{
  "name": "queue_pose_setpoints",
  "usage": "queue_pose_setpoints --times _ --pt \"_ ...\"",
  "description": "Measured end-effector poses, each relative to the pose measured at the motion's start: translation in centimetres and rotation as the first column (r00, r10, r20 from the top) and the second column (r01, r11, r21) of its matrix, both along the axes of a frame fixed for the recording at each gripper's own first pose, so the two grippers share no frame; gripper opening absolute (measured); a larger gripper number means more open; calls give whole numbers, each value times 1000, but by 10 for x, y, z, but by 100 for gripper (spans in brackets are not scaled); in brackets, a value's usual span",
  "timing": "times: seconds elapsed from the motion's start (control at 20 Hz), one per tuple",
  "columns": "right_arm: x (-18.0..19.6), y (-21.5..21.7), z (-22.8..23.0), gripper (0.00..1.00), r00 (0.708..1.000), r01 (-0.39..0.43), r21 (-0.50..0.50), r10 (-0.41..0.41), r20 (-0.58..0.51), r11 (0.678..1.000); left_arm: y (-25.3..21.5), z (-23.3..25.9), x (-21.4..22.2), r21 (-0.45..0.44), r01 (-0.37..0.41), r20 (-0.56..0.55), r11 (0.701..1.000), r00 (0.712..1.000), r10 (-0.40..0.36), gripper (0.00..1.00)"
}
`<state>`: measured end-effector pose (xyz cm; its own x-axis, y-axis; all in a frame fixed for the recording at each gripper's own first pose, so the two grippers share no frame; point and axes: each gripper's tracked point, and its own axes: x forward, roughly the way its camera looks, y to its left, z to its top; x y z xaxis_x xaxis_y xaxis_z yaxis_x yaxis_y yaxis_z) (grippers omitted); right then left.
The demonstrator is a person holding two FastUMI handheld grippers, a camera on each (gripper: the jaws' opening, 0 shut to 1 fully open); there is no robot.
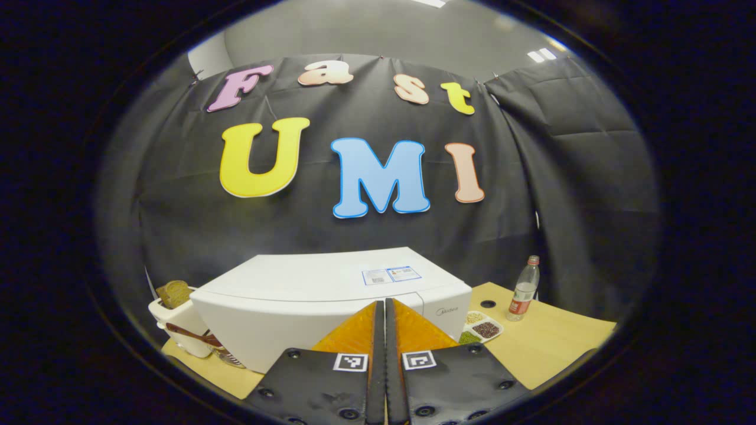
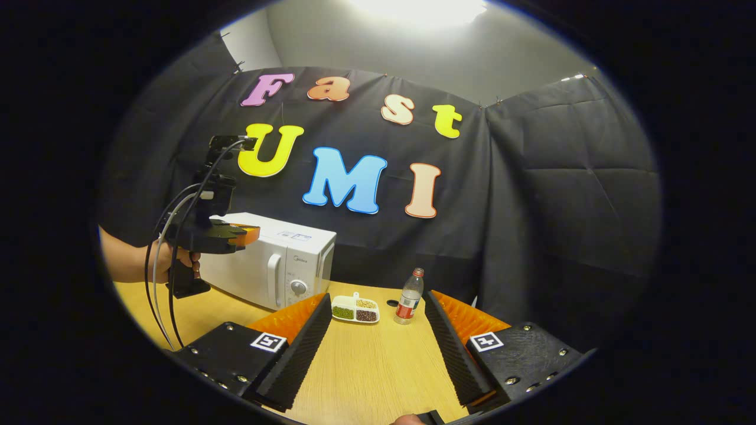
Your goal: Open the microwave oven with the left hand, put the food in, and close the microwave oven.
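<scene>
Fingers of the left tool [image 1: 381, 330] pressed together, empty, above the microwave [image 1: 331, 301]; right tool [image 2: 375, 342] wide open, empty.

The left gripper's fingers [image 1: 381, 330] are hiding part of the microwave oven [image 1: 331, 307] front, and the toaster [image 1: 177, 321] contents are blurring beyond recognition.
</scene>
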<state>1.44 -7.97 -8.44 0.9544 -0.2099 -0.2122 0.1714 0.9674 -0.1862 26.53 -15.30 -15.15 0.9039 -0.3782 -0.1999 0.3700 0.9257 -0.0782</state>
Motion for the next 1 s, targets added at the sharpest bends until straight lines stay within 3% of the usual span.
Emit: queue_pose_setpoints --times 0.6,0.95,1.0 --pt "-19 -5 27 97 987 -148 107 140 82 983 53 104 -142 -1 -180 113 984 977 179 7" --pt "-26 8 41 97 982 -175 144 161 102 974 79 137 -213 20 -201 144 979 970 196 7" --pt "-27 10 43 97 982 -171 135 158 102 976 85 138 -219 16 -206 143 978 969 202 16"
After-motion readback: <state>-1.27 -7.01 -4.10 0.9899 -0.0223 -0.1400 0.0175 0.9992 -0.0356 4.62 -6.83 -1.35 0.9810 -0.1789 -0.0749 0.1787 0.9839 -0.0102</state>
